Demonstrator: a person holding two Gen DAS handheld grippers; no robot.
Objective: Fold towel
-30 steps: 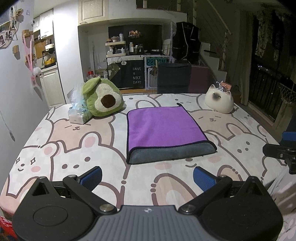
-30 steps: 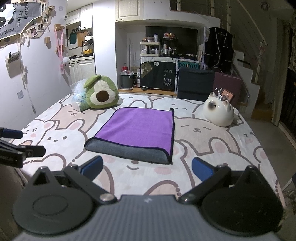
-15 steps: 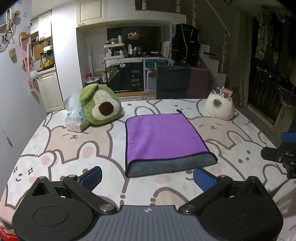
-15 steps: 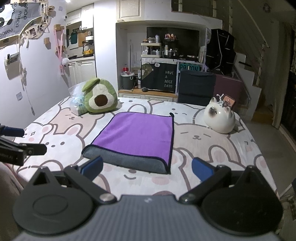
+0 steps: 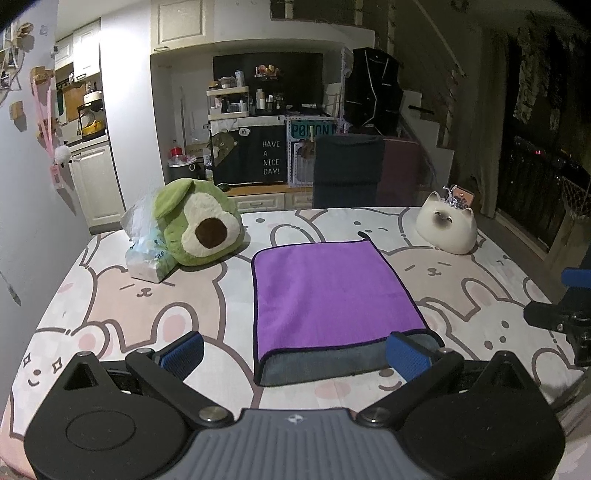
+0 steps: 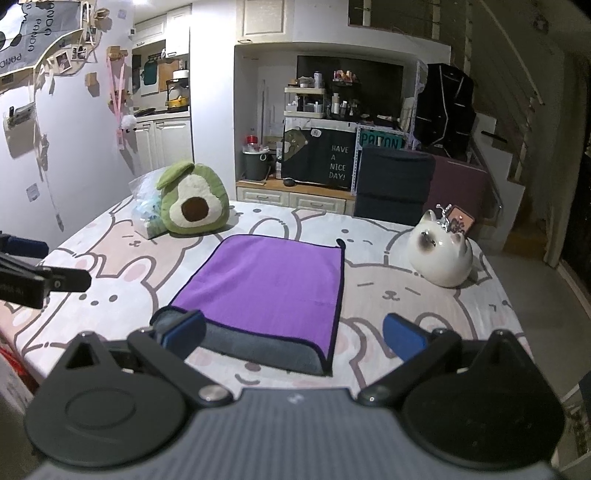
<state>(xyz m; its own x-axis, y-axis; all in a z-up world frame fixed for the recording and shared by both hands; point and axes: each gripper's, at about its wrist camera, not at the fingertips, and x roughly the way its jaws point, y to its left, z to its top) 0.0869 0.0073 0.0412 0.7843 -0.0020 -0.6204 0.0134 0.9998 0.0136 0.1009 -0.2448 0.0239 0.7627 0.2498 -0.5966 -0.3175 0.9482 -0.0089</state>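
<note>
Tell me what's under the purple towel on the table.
The towel is folded, its grey side showing beneath the purple layer at the near edge. It lies on the bunny tablecloth. Anything between the layers is hidden.

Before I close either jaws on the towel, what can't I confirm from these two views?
- Towel near right corner: left wrist view, hidden behind a blue fingertip.
- Towel near left corner: right wrist view, behind a blue fingertip.
- Layers inside the gray fold: hidden.
- Contact with cloth: cannot tell.

Dim indoor lighting is recorded, brightest from a ceiling lamp (image 6: 142, 2) at upper left. The right side is lost in darkness. Strong fisheye bending and black corner vignetting are noted; focus is soft throughout.
</note>
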